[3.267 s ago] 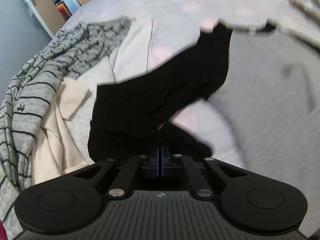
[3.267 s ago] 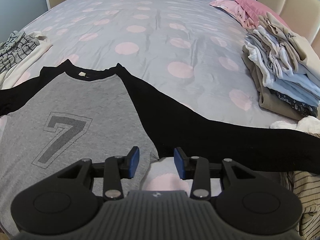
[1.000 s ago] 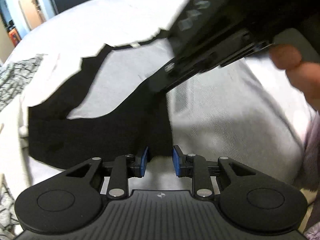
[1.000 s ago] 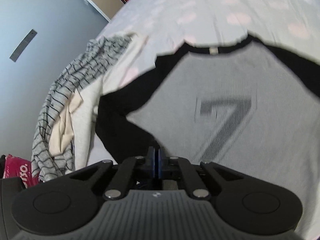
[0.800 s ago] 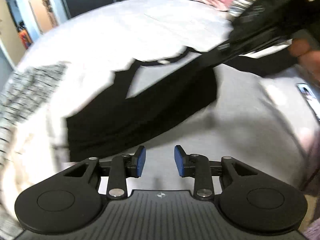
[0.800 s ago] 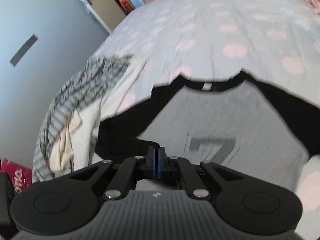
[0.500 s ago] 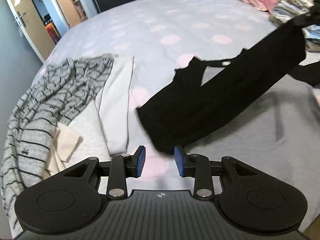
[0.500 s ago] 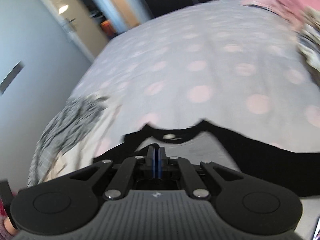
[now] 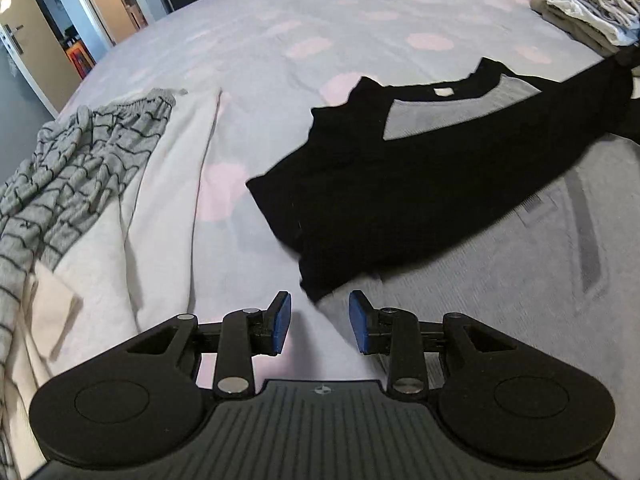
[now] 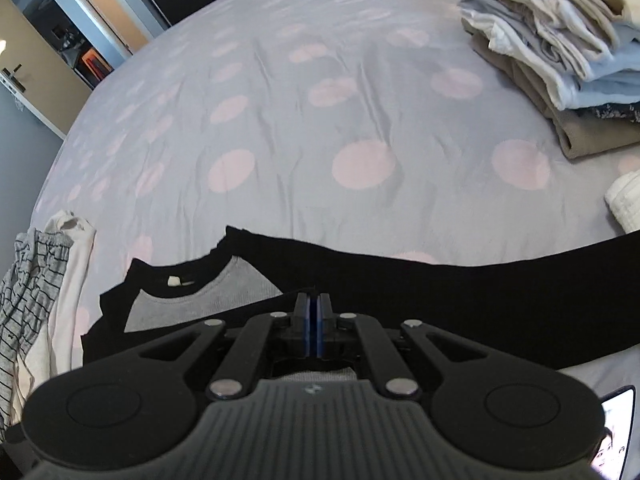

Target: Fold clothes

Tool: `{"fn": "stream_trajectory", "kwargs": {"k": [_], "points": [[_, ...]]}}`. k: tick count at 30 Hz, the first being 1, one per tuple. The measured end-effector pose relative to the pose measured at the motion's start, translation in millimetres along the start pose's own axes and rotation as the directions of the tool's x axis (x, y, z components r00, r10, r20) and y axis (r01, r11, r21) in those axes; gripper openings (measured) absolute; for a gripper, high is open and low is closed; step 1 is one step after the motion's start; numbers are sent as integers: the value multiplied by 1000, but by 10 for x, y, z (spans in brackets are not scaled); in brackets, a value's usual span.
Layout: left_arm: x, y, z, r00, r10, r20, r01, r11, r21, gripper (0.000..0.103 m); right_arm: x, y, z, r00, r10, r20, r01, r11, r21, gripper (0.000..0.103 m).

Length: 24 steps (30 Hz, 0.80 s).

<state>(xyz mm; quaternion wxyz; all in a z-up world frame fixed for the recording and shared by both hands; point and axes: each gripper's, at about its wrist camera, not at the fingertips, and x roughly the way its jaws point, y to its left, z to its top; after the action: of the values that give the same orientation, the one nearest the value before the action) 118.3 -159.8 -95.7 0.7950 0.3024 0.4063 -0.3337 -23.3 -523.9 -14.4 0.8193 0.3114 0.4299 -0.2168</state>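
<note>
While looking down along both tongs, saw the shirt (image 9: 540,280) lying flat on the bed (image 9: 360,40), grey front up, collar and label (image 9: 442,91) towards the far side. Found one black sleeve (image 9: 400,200) drawn slantwise across the chest, cuff end low on the grey cloth, other end raised towards the upper right of the left view. Noted the left tongs (image 9: 320,316) parted, jaws having just been opening, blue pads (image 9: 280,320) clear of any cloth, with the cuff corner just ahead of the gap and not pinched. Saw the right tongs (image 10: 313,320) closed tight, pads together, with the black cloth of that sleeve (image 10: 116,346) running up to the tips and apparently nipped there; could not make out the pinch itself behind the pads. Saw the other sleeve (image 10: 480,300) stretched straight out to the right over the spotted cover. Noted a striped top (image 9: 80,160) and a white garment (image 9: 160,200) heaped side by side at the left of the bed, well apart from the shirt. Saw a stack (image 10: 560,40) of folded clothes at the far right and a lit phone (image 10: 616,432) at the bottom right corner of the right view.
</note>
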Motion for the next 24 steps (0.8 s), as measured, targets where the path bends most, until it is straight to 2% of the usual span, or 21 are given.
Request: {"fn": "stream_trajectory", "kwargs": {"k": [2,3,6,11,13,14,16,18,20,24], "points": [[63,-7,55,1000,12,-19,-12,1000,-6,23,38,-1,0,1000,1,-8,-1,1000,-1,3],[85,-3,76,999,13,-32,-13,1000,-16,10,56,-2,4,1000,2,-12,-2,1000,-1,4],[46,-7,91,998,44,-42,-45,999,-30,6,92,-11,46,1000,-16,0,16,1000,1,3],[62,49,35,998,38,-42,-40,998,-54,6,212,-64,114,999,-38,12,37,999,9,4],[55,68,52,998,37,-48,-40,997,-62,12,256,-70,127,998,-51,21,51,999,13,9],[41,86,64,998,34,-50,-38,996,-75,13,262,-71,132,998,-59,30,59,998,14,10],[-7,135,93,999,16,-48,-21,994,-104,13,237,-80,139,996,-70,52,70,998,9,17],[-83,191,120,1000,8,-27,-12,992,-127,13,194,-106,138,995,-71,64,70,997,15,22],[-163,254,150,1000,2,1,-2,987,-159,14,163,-136,121,996,-60,65,59,998,20,21],[-233,384,232,998,15,54,-2,974,-226,16,197,-209,0,999,-47,25,47,999,22,22]]}}
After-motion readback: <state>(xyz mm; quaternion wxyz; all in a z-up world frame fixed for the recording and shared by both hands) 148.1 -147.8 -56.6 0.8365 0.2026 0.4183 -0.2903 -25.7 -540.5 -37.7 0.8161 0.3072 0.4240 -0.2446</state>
